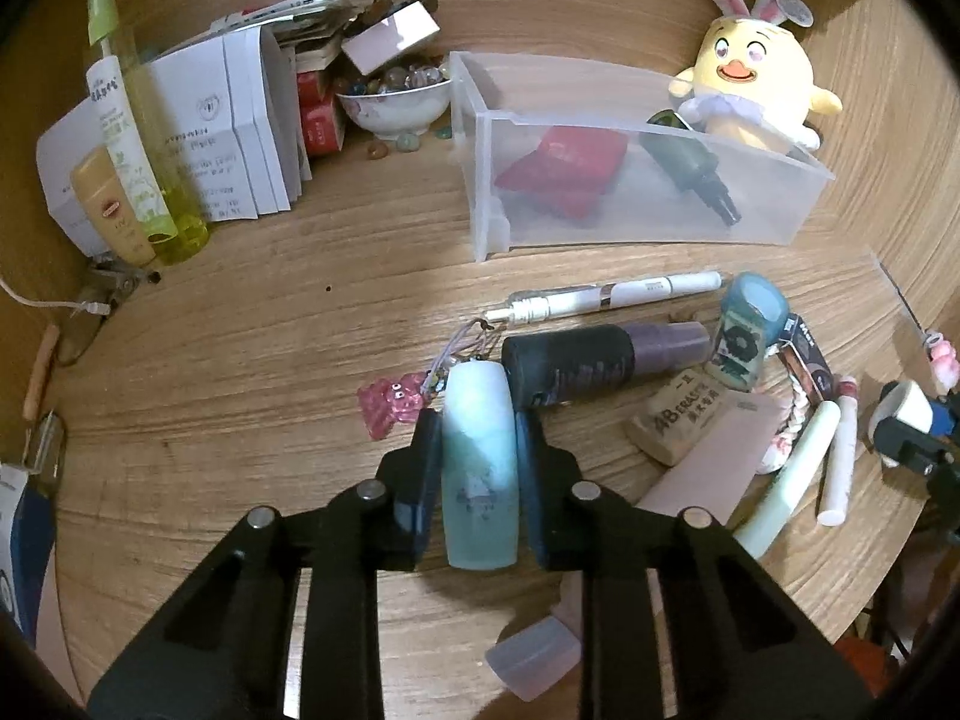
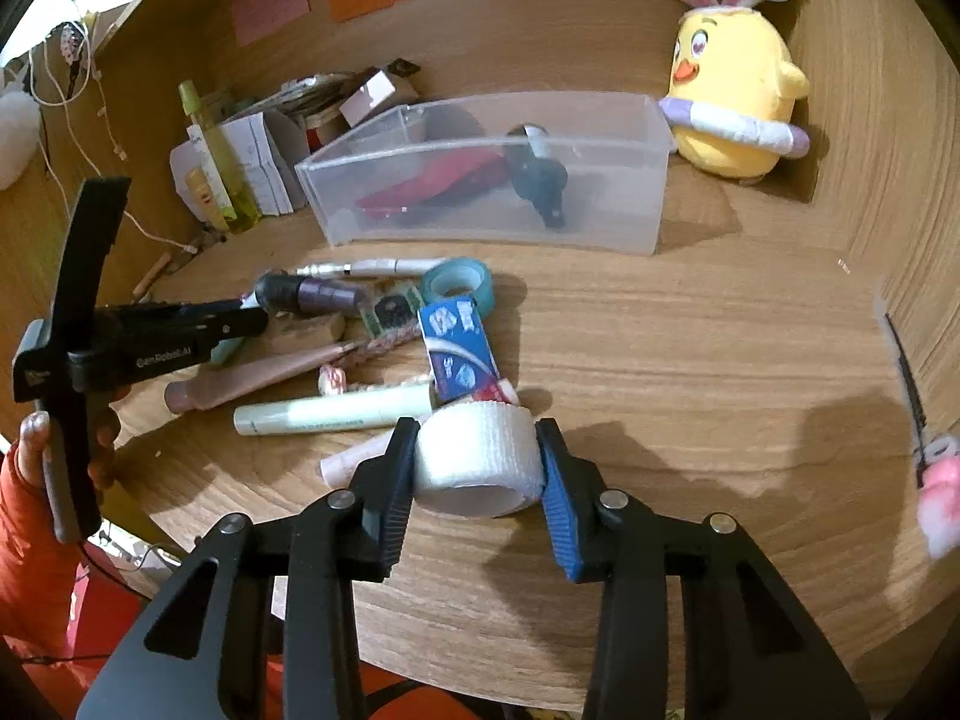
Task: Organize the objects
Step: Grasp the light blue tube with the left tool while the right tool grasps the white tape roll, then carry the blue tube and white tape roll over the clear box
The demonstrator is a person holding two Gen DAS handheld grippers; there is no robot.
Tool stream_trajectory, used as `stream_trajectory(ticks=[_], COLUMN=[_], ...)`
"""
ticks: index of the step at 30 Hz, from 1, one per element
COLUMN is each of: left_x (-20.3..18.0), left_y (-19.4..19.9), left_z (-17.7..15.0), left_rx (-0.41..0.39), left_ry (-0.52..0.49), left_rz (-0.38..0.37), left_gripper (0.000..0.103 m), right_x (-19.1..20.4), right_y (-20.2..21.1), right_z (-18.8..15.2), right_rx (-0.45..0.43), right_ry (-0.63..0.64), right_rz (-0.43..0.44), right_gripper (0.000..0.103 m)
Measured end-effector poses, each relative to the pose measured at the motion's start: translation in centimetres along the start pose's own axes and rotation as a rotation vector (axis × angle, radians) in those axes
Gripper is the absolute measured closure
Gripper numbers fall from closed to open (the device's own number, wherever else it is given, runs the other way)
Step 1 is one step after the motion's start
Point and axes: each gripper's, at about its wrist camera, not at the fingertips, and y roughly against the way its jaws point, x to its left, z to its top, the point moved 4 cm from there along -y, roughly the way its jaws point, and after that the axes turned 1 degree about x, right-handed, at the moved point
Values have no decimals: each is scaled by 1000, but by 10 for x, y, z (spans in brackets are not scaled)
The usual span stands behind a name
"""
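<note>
Between the pads of the left gripper lies one pale blue tube, lengthwise along the fingers, both pads pressed to its sides; it rests on the wooden desk. Just left of the tube's far end sits one pink charm. Just beyond to the right lie one dark bottle and one eraser, and beyond those one white pen.

The right gripper is clamped on one roll of white tape, one pad on each side of the roll. Directly ahead of it lies one blue packet, then one teal tape roll. To its left lies one pale green marker.

Farthest ahead of both grippers stands one clear plastic bin, holding one red item and one dark green bottle. One yellow plush chick sits just right of the bin.
</note>
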Motion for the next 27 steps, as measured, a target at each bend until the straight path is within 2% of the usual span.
stream_trajectory(ticks=[4, 9, 15, 27], left_x=[-1, -4, -7, -23], left_y=[4, 22, 46, 68], left_z=[0, 7, 29, 75], left_rx=[-8, -53, -135, -260], left_ry=[14, 10, 19, 12], left_rz=[-18, -24, -55, -104], left_gripper=[78, 78, 78, 78], right_x=[-3, -7, -13, -10], right_y=[6, 9, 10, 20], right_z=[12, 31, 57, 115], right_rx=[-29, -66, -101, -196], right_ry=[2, 9, 17, 77], right_rz=[-12, -28, -36, -40], right_gripper=[68, 68, 68, 68])
